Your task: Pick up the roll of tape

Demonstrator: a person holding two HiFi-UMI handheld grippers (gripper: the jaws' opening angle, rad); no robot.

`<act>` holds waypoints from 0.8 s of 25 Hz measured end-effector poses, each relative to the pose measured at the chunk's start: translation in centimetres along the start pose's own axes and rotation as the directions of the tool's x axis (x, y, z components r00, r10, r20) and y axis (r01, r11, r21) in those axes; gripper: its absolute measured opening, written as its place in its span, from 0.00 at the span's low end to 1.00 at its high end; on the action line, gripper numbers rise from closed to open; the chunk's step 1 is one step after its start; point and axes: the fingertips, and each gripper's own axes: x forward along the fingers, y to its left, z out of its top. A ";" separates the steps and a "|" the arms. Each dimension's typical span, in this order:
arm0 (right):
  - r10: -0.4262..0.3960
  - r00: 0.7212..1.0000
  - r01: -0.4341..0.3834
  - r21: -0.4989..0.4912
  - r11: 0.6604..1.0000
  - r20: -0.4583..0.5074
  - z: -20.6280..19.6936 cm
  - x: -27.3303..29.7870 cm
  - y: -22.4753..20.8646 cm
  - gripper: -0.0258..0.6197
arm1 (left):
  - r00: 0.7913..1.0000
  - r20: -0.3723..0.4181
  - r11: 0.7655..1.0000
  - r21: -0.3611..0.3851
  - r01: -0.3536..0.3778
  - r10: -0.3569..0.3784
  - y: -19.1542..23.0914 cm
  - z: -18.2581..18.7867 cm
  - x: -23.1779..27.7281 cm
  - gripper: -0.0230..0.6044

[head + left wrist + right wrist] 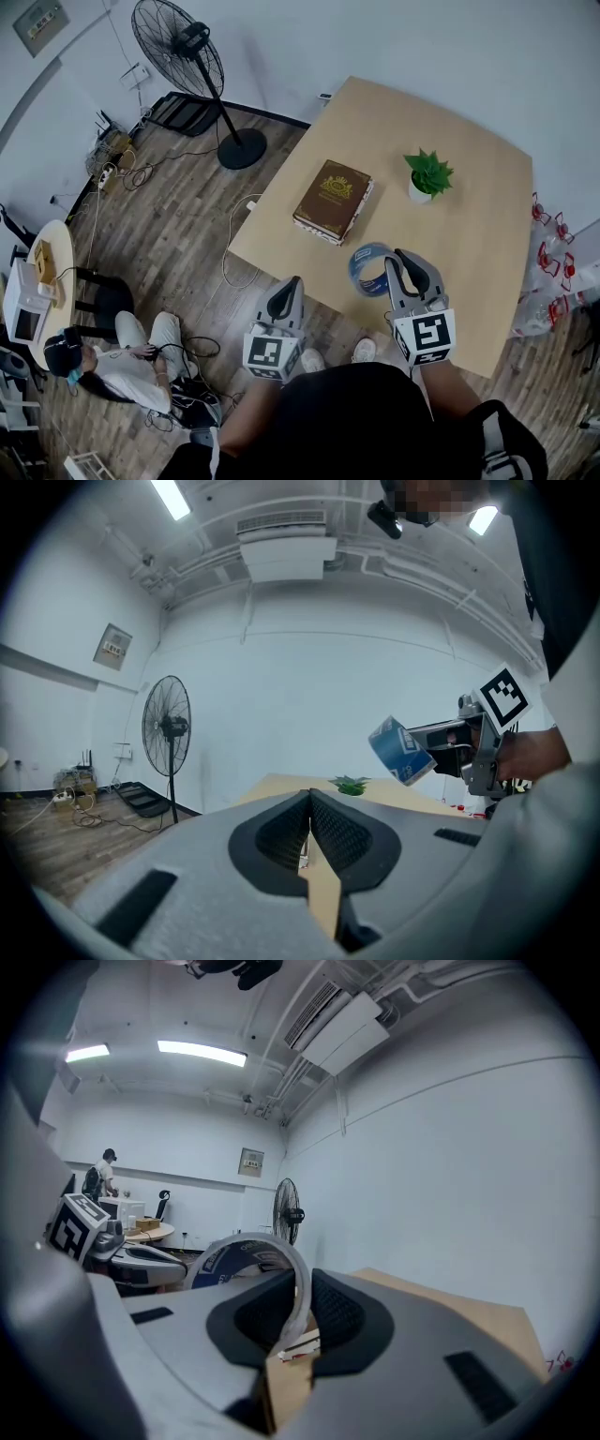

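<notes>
The roll of tape (372, 269), blue with a white rim, hangs in the air above the near edge of the wooden table (478, 234). My right gripper (398, 267) is shut on its wall. In the right gripper view the white rim of the roll of tape (251, 1252) runs down between the black pads (337, 1314). My left gripper (286, 300) is off the table's near edge, to the left of the roll, shut with nothing in it. The left gripper view shows its pads (342, 834) meeting and, to the upper right, the roll of tape (401, 750) held by the right gripper (427, 752).
A brown book (333, 200) and a small potted plant (428, 175) stand on the table beyond the roll. A standing fan (187, 56) is on the wooden floor at the far left. A person (103, 356) sits on the floor at the lower left beside a round table (56, 253).
</notes>
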 end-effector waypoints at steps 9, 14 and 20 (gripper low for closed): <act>-0.010 1.000 0.010 -0.003 1.000 0.002 0.1 -0.1 -0.1 0.12 | 1.000 -0.002 1.000 0.001 0.002 -0.002 0.0 0.0 -0.2 0.04; -0.012 1.000 0.012 -0.006 1.000 -0.001 0.0 -0.1 0.0 0.12 | 1.000 -0.003 1.000 0.001 0.002 -0.002 0.0 0.0 -0.2 0.04; -0.014 1.000 0.014 -0.010 1.000 -0.001 0.0 -0.1 -0.1 0.12 | 1.000 -0.004 1.000 -0.004 0.002 -0.002 -0.1 -0.1 -0.2 0.04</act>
